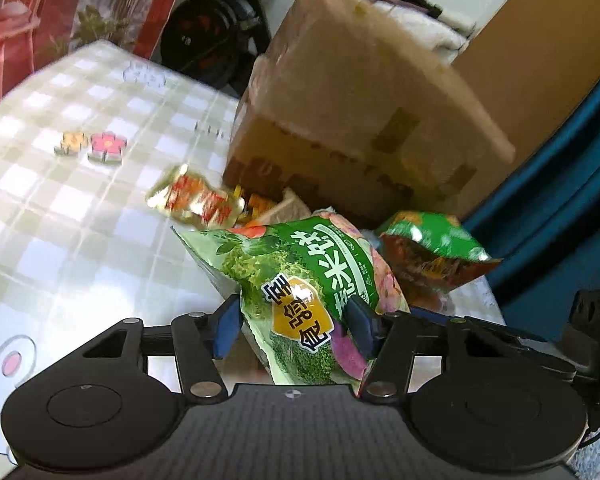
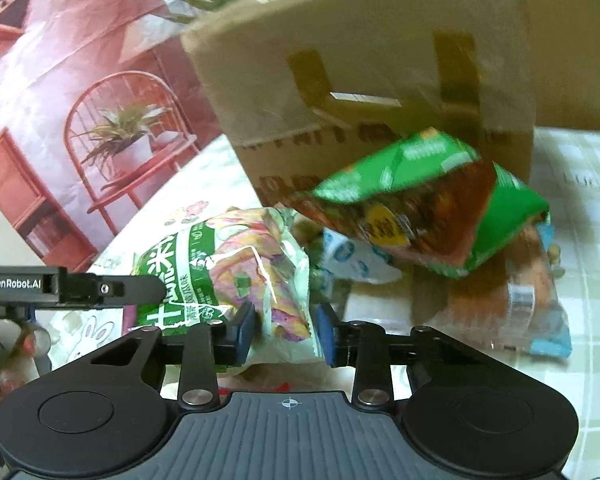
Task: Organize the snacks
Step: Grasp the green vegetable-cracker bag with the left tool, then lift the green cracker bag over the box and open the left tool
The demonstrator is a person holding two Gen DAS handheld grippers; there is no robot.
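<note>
My left gripper (image 1: pixel 294 322) is shut on a green vegetable-print snack bag (image 1: pixel 300 276) and holds it above the checked tablecloth. The same bag shows in the right wrist view (image 2: pixel 236 264), where my right gripper (image 2: pixel 286 330) has its fingers on both sides of the bag's right end, pinching it. A green and brown snack bag (image 1: pixel 432 252) lies beside it, also in the right wrist view (image 2: pixel 416 208), blurred. A gold and red packet (image 1: pixel 194 200) lies to the left. A cardboard box (image 1: pixel 360 108) stands behind the snacks, also in the right wrist view (image 2: pixel 364 64).
More snacks lie in front of the box: a blue and white packet (image 2: pixel 352 256) and a clear packet with a blue edge (image 2: pixel 528 300). The table (image 1: pixel 60 220) has a checked cloth with flower stickers (image 1: pixel 108 146). A teal chair (image 1: pixel 572 184) stands to the right.
</note>
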